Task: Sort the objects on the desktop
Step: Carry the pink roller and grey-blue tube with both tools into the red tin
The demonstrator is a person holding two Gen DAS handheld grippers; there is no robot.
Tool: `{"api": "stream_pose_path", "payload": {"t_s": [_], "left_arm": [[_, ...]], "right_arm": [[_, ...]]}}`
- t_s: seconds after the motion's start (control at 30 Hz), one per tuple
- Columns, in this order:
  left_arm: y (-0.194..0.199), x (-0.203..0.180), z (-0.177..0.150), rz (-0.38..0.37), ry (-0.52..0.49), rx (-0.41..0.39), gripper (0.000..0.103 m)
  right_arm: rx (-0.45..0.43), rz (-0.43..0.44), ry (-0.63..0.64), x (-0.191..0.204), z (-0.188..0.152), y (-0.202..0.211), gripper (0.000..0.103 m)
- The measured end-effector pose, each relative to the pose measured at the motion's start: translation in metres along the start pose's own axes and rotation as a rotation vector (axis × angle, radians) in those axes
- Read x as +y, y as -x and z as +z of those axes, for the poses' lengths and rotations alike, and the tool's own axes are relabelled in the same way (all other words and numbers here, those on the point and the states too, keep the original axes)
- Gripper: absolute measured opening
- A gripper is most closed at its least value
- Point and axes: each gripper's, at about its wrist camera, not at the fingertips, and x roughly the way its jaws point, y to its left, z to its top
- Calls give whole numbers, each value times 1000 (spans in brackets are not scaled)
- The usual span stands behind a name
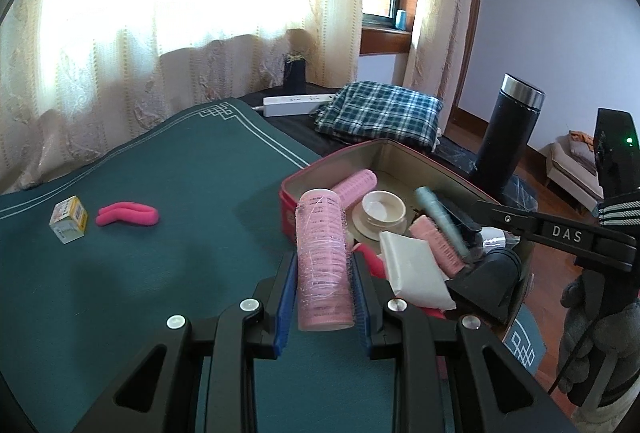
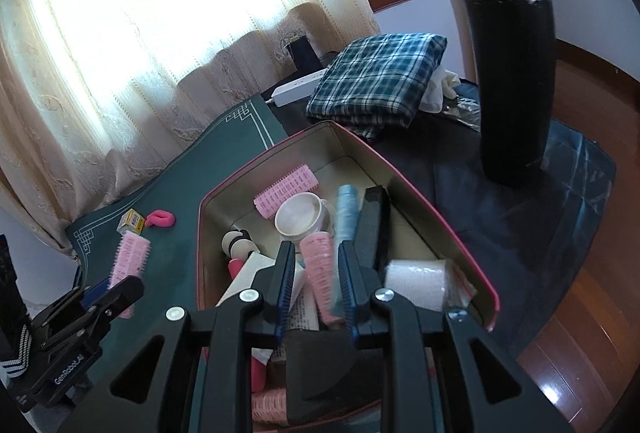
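Left tool [image 1: 323, 275] closed on a pink roller [image 1: 322, 257], long axis roughly along the fingers, held above the green surface [image 1: 160, 233] just left of the red tin [image 1: 289, 211]; tin lies to its right. Roller: pale pink, bristly, cylindrical. Right tool [image 2: 313, 279] hangs over the tin [image 2: 476, 273], its pads around a second roller [image 2: 322, 273], apparently gripped. A box [image 1: 69, 219] and pink clip [image 1: 128, 213] lie far left, nearer the left tool.

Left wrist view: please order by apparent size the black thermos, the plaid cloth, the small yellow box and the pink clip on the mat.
1. plaid cloth
2. black thermos
3. pink clip
4. small yellow box
The clip and box look close in size.
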Motion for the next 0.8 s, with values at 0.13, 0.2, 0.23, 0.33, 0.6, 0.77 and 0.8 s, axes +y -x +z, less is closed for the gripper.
{"api": "stream_pose_path", "payload": {"t_s": [0.13, 0.2, 0.23, 0.33, 0.6, 0.77, 0.8], "left_arm": [[-9, -11, 4, -15, -16, 11, 27], [-12, -16, 6, -22, -23, 15, 27], [-15, -20, 7, -27, -27, 18, 27], [-22, -29, 12, -40, -44, 25, 28], [-47, -49, 23, -85, -64, 48, 27], [-60, -50, 29, -162, -2, 65, 46], [-61, -48, 30, -169, 16, 65, 68]], "right_arm": [[-6, 6, -3, -5, -1, 6, 24], [-8, 8, -2, -7, -2, 8, 24], [-10, 8, 0, -8, -2, 8, 24], [-23, -7, 11, -10, -3, 12, 40], [-64, -47, 52, -12, -3, 23, 65], [-60, -57, 42, -18, -4, 21, 65], [-59, -58, 40, -18, -4, 21, 65]]}}
